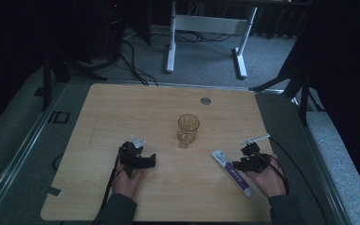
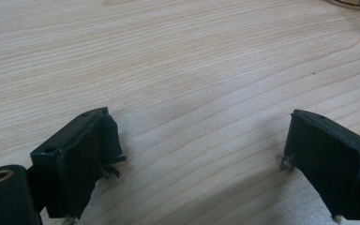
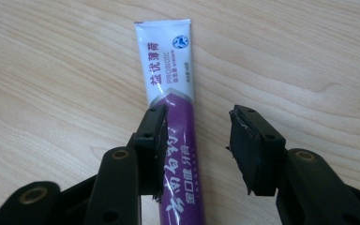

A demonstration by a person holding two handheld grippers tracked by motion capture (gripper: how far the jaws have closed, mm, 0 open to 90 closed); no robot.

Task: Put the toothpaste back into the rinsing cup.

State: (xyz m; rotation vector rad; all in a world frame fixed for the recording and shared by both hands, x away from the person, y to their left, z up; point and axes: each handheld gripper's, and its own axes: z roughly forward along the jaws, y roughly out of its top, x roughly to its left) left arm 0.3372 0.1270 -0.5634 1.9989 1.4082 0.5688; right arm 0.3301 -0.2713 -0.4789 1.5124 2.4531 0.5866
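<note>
Toothpaste tube (image 3: 168, 79): a white and purple tube lying flat on the bench (image 1: 122, 108), at the near right in the high view (image 1: 232, 172), its flat crimped end pointing away towards the middle of the bench.
Right gripper (image 3: 197, 140): held low over the tube by the person's right hand (image 1: 268, 180); its jaws stand about half apart, one on each side of the tube's purple part. The left jaw sits against the tube's edge or just over it, hard to tell which from this angle; the right jaw stands clear of it, with bare wood between.
Right grip: no firm pinch visible, the tube lies flat and unlifted.
Left gripper (image 2: 201, 154): at the near left in the high view (image 1: 138, 159), held by the person's left hand (image 1: 126, 180); its jaws are spread wide over bare wood with nothing between them.
Glass cup (image 1: 188, 130): amber-tinted, upright near the middle of the bench, beyond both grippers and apart from the tube.
Round grommet (image 1: 206, 101): a small grey disc set in the bench near its far edge.
</note>
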